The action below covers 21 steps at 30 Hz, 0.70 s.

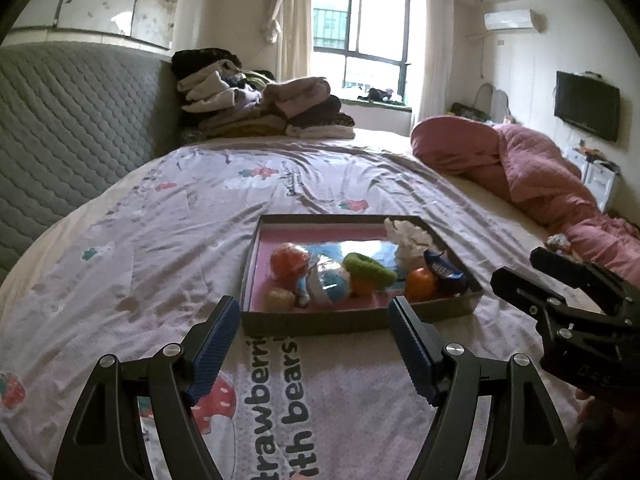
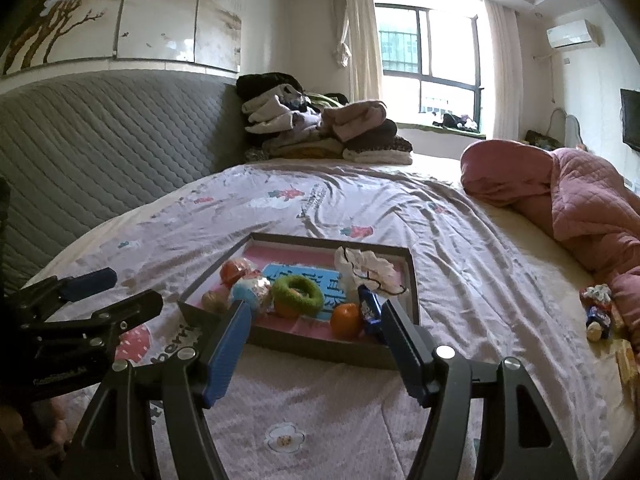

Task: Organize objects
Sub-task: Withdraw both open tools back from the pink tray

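Tray (image 2: 414, 280) on bed (image 2: 460, 264), already holding orange (image 2: 346, 319), green ring (image 2: 298, 289), blue wrapper (image 2: 369, 308) and white flower (image 2: 370, 266). Loose sweets (image 2: 598, 308) lie well apart at the bed's right edge; best approached low, pinching one piece. Right hand-held gripper (image 2: 312, 334): spread wide, empty, short of the tray. Left hand-held gripper (image 1: 310, 334): likewise released, touching nothing.

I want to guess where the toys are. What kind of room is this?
A bedroom, most likely. The tray of toys sits on a big bed with a padded headboard, folded clothes are piled near the window, and a pink quilt lies bunched up.
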Tool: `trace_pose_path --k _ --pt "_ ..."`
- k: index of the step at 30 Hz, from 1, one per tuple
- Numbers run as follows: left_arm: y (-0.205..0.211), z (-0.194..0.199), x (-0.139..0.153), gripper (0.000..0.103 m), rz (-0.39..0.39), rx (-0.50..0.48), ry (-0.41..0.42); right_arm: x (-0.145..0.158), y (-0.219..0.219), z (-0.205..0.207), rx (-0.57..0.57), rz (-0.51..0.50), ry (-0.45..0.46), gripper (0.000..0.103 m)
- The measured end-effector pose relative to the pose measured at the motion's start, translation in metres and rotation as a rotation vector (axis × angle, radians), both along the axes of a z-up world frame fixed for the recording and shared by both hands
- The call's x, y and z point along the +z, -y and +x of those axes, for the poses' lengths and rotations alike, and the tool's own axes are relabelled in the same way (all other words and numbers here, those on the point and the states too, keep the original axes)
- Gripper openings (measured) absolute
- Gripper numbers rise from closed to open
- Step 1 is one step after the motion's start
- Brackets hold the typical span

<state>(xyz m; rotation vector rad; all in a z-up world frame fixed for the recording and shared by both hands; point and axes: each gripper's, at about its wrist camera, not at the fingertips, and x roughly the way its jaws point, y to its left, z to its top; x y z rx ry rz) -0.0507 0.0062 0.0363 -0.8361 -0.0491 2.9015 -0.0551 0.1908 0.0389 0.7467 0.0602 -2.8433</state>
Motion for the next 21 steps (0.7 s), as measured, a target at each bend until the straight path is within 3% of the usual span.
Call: trace_pose_path --k 21 --pt "0.005 -0.016 -0.035 0.077 0.004 0.048 0.045 -0.036 0.008 -0.009 -0.041 0.006 0.042 0.067"
